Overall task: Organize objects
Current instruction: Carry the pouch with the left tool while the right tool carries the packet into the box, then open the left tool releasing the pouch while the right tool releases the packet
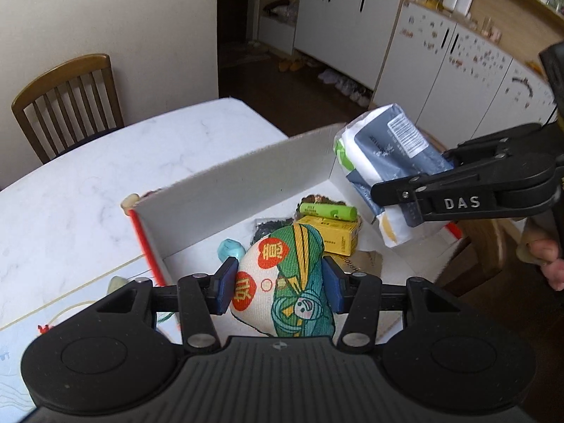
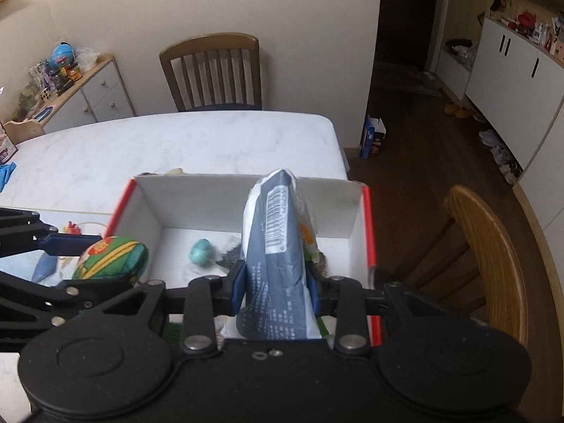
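Note:
My left gripper (image 1: 280,287) is shut on a stuffed cloth pouch (image 1: 285,282) printed in green, white and red, held over the near left part of the open cardboard box (image 1: 232,190). My right gripper (image 2: 276,285) is shut on a blue and white plastic packet (image 2: 275,246) with a barcode, held above the box's right side. The packet (image 1: 391,162) and right gripper (image 1: 405,183) also show in the left wrist view. The pouch (image 2: 111,257) also shows in the right wrist view. Inside the box lie a teal egg-shaped thing (image 1: 231,249), a green tube (image 1: 328,210) and a yellow carton (image 1: 335,234).
The box stands on a white marble table (image 2: 176,141). A wooden chair (image 2: 215,70) stands at the far side and another chair (image 2: 490,246) at the right. A dark bag of small bits (image 1: 266,227) lies in the box. White cabinets (image 1: 352,17) line the room.

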### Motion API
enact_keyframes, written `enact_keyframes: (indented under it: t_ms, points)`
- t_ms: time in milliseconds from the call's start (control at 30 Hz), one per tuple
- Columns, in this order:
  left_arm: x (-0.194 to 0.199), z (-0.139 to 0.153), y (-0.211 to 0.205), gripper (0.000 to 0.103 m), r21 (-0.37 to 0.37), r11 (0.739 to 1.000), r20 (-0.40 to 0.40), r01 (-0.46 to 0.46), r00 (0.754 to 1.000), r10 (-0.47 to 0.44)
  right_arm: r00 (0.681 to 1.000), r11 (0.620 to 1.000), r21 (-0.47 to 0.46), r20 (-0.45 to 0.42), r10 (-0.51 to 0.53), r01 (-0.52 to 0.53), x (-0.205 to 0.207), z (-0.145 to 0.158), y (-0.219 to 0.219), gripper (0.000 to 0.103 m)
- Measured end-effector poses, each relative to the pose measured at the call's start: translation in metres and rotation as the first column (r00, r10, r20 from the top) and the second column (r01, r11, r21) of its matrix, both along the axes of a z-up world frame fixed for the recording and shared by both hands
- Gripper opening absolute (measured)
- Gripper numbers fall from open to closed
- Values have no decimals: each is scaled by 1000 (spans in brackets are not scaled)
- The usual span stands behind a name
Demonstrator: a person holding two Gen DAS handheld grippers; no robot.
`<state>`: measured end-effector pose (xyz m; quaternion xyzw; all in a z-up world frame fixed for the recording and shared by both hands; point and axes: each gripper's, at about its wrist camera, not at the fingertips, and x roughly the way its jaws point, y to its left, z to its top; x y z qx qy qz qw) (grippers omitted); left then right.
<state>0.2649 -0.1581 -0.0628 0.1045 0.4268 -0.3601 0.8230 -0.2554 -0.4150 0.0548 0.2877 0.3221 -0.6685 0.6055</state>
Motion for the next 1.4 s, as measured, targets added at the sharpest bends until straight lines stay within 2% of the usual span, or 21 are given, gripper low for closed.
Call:
enact_keyframes:
  t_ms: [367, 667, 867, 1000, 1233, 1300, 1333, 1367, 1400]
  points:
    - [14, -44, -32, 50, 157, 987, -26, 20, 1000, -16, 999, 996, 66, 11, 52, -53, -4, -28, -24, 33]
    - [27, -61, -45, 50, 208, 978, -18, -5, 1000, 9, 997, 990, 120, -6, 80, -79, 1, -48, -57, 33]
    - [36, -69, -49, 51, 217, 976, -52, -20, 998, 32, 995, 981, 174, -22, 94, -88, 2, -59, -66, 33]
    - [42, -71, -50, 53, 209, 977, -77, -31, 996, 48, 997, 974, 214, -3, 82, -80, -1, -66, -71, 35]
    - [42, -71, -48, 60, 197, 979, -104, -43, 993, 64, 997, 976, 205, 14, 76, -78, -7, -65, -67, 44]
    - [39, -70, -47, 61, 195, 980, -105, -42, 992, 63, 997, 977, 196, 18, 76, -78, -8, -62, -66, 52]
    - [39, -70, -46, 61, 193, 980, -107, -42, 992, 64, 997, 979, 188, 21, 77, -80, -9, -60, -65, 63]
    - [38, -69, -46, 62, 189, 981, -109, -43, 992, 64, 996, 981, 177, 23, 81, -83, -10, -57, -63, 69]
    - [38, -68, -45, 65, 185, 982, -111, -45, 992, 66, 996, 982, 169, 24, 84, -87, -10, -55, -62, 69]
